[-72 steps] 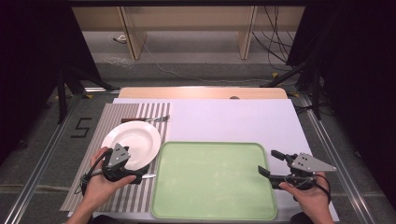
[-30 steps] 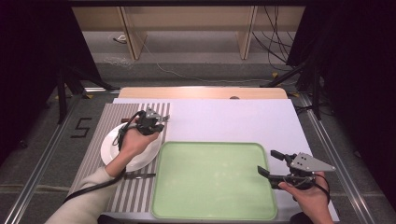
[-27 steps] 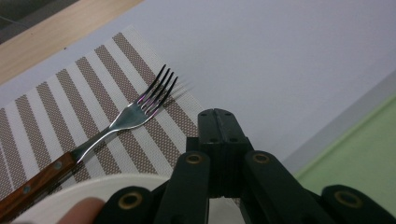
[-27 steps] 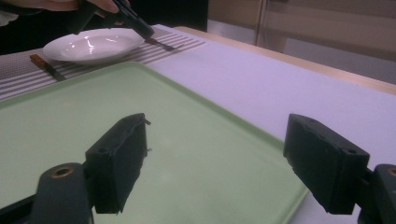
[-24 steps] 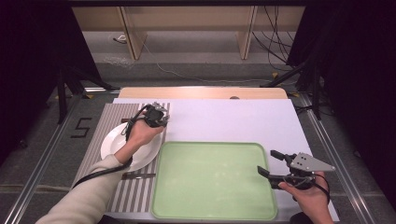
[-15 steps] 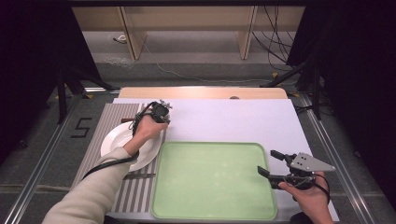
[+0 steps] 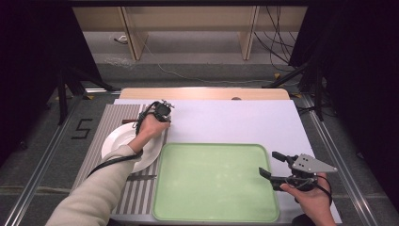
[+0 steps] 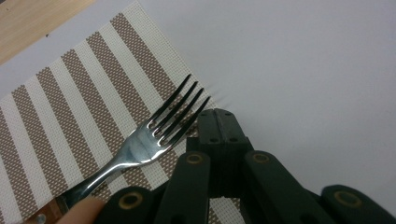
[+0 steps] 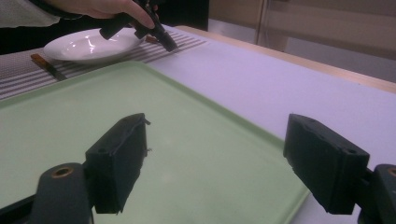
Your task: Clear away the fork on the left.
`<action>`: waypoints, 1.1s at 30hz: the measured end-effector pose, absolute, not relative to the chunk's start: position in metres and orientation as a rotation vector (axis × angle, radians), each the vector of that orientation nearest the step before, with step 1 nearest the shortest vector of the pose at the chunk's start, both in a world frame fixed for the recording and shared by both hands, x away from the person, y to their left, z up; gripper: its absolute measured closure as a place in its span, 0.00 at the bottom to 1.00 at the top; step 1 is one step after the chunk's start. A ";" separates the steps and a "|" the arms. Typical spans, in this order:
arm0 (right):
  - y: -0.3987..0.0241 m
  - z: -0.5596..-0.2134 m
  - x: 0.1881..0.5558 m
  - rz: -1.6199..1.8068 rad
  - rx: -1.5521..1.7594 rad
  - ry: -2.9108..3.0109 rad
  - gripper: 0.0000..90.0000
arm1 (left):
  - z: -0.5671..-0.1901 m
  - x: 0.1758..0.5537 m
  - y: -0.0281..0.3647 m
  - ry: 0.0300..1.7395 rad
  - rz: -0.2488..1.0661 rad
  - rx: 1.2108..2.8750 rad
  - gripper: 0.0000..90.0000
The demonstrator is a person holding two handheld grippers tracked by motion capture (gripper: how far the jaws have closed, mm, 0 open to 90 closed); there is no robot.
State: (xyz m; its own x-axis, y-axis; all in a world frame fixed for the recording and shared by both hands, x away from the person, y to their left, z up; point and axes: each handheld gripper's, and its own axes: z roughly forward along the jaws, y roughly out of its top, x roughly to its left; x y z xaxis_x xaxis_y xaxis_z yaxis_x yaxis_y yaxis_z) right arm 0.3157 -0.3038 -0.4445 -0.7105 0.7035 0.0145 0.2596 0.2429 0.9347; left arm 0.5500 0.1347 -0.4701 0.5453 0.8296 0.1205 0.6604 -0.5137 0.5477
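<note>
A fork (image 8: 154,140) is seen lying on the striped placemat (image 8: 70,107), tines near the mat's edge. The left claw (image 8: 217,123), jaws pressed together, is held just beside the tines. The right claw (image 9: 219,163) is held wide over the green tray (image 7: 214,181) on the worktop (image 7: 244,122).

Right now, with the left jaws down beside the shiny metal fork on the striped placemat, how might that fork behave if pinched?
The shiny metal fork looks rigid, probably slick. Lying flat on the woven striped placemat, it may skid rather than lift.
</note>
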 end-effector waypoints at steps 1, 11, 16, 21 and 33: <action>-0.304 -0.445 0.316 1.467 0.881 2.112 0.25 | -0.471 0.551 0.134 1.212 0.519 2.343 1.00; -0.304 -0.445 0.316 1.467 0.882 2.113 0.25 | -0.474 0.563 0.138 1.267 0.516 2.347 1.00; -0.304 -0.445 0.316 1.470 0.878 2.111 0.25 | -0.474 0.572 0.141 1.295 0.526 2.347 1.00; -0.305 -0.445 0.316 1.470 0.874 2.111 0.25 | -0.473 0.581 0.145 1.326 0.540 2.343 1.00; -0.305 -0.445 0.316 1.470 0.871 2.115 0.25 | -0.473 0.595 0.148 1.371 0.546 2.342 1.00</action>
State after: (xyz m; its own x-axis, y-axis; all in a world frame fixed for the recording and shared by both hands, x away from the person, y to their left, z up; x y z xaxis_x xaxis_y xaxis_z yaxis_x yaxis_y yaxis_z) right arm 0.3160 -0.3048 -0.4450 -0.7159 0.6981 0.0120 0.2545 0.2448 0.9356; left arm 0.5949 0.1477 -0.4728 0.4511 0.8812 0.1413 0.7373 -0.4571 0.4975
